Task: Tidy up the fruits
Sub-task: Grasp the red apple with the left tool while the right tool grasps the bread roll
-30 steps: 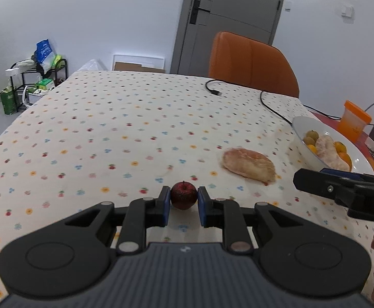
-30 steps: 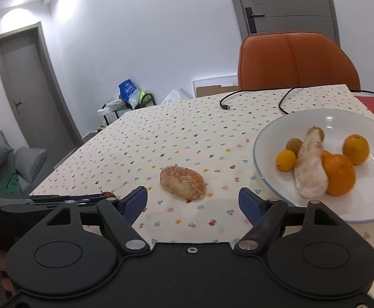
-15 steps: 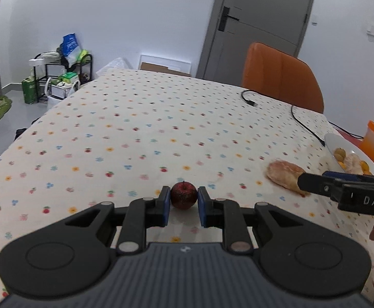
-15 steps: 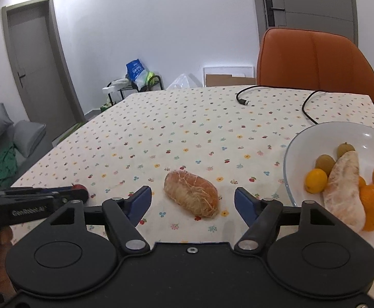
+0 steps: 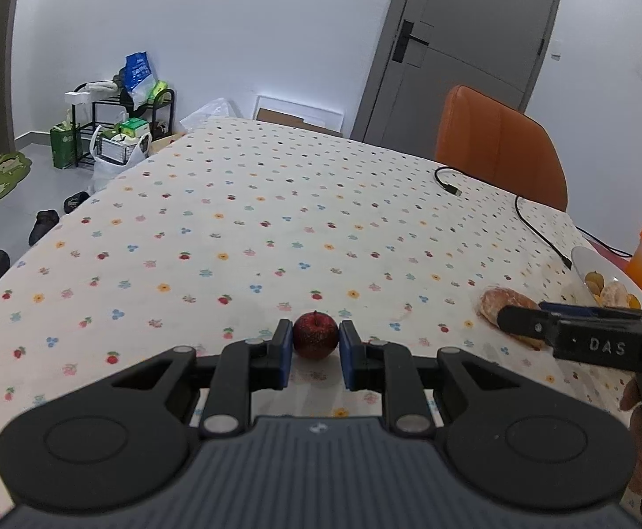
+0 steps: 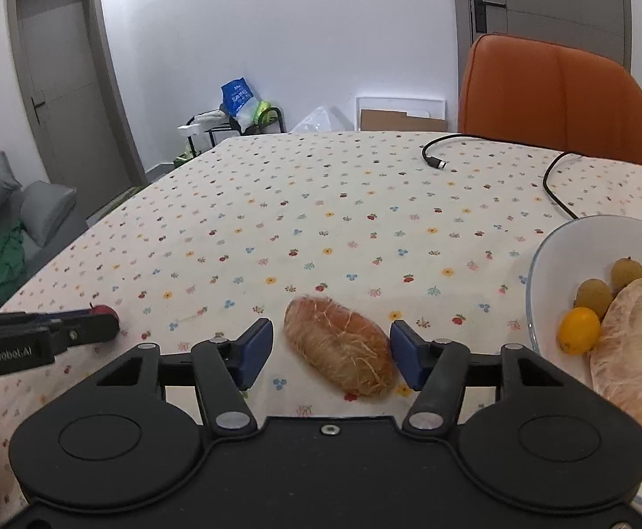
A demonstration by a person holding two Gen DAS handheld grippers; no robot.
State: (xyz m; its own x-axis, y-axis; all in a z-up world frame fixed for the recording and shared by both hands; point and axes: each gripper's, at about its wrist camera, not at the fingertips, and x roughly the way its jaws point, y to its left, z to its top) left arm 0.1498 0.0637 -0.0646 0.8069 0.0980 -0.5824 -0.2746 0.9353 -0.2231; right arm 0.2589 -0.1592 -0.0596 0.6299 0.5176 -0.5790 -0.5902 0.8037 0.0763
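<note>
— What stands around the table (image 5: 241, 238) with its flower-dotted cloth?

— An orange chair (image 5: 497, 145) is pushed up to its far edge, with a grey door (image 5: 466, 44) behind that. A black cable (image 5: 519, 207) lies across the table's far right corner.

— And off the table's left side?

— A black shelf rack (image 5: 113, 123) loaded with bags and boxes stands by the wall, dark shoes (image 5: 43, 225) on the floor near it. A grey sofa (image 6: 8, 207) sits further left, beside another door (image 6: 69, 88).

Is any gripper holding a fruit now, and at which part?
The left gripper clamps the small red apple by its two sides. The right gripper is open around the peeled fruit piece, holding nothing.
</note>
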